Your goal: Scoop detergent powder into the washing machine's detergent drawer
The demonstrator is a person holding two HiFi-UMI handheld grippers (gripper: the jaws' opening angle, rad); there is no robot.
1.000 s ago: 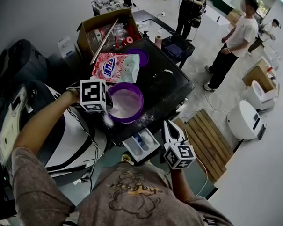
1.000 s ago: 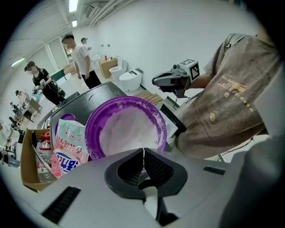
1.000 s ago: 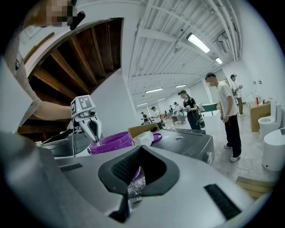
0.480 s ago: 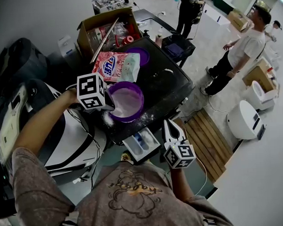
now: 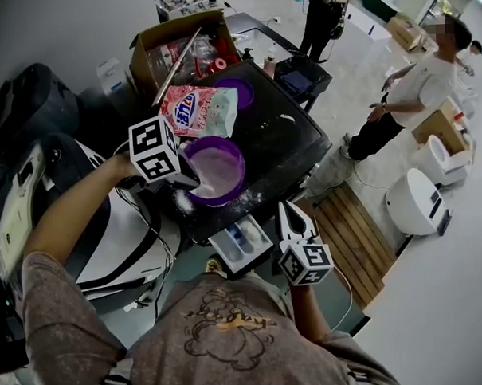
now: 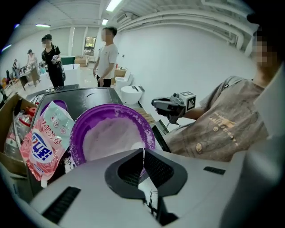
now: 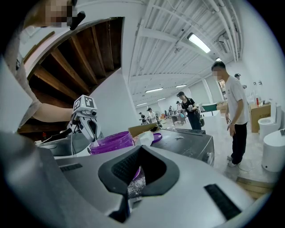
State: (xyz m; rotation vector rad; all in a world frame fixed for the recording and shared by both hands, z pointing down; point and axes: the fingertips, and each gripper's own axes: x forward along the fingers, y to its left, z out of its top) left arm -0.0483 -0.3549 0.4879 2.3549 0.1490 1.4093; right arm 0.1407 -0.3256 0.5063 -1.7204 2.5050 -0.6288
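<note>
On dusty top [image 5: 281, 156], round purple bowl [image 5: 242, 173]

Blue logo on pink detergent bag [image 5: 198, 111], too blurred to read, no legible txt elsewhere

We list: pale floor [image 5: 344, 87]; white wall [image 6: 178, 58]; ceiling strip lights [image 7: 199, 43]; wooden pallet [image 5: 351, 239]; cardboard boxes [image 5: 441, 127]; white rounded unit [image 5: 417, 208] near the pallet.
</note>
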